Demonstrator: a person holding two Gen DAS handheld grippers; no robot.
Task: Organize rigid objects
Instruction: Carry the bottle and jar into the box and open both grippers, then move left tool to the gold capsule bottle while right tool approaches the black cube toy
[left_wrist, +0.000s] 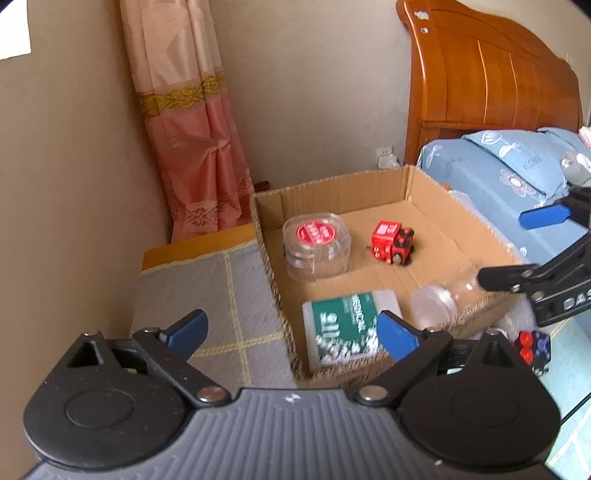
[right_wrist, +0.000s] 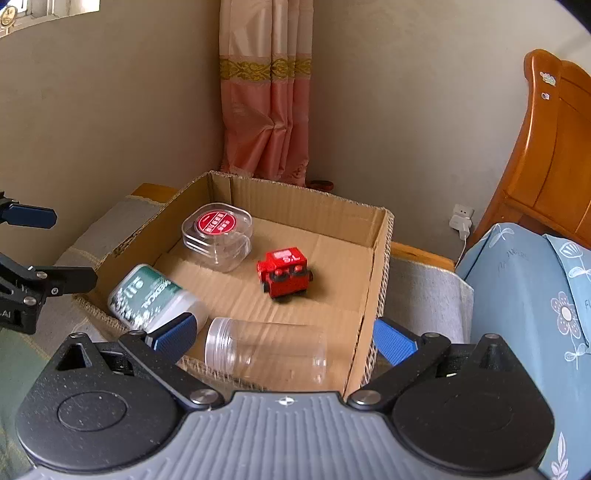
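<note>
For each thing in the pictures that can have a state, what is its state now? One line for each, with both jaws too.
Brown cardboard box: open on top, four things inside.
Clear plastic jar: lying on its side in the box, looks empty.
Green-labelled white bottle: lying on its side.
Clear lidded container with red label: closed, flat on its base.
Red toy train: upright.
Left gripper: jaws open, empty.
Right gripper: jaws open, empty.

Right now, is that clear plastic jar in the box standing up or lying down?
Lying down. The clear jar rests on its side on the cardboard box floor, lid toward the green bottle.
</note>
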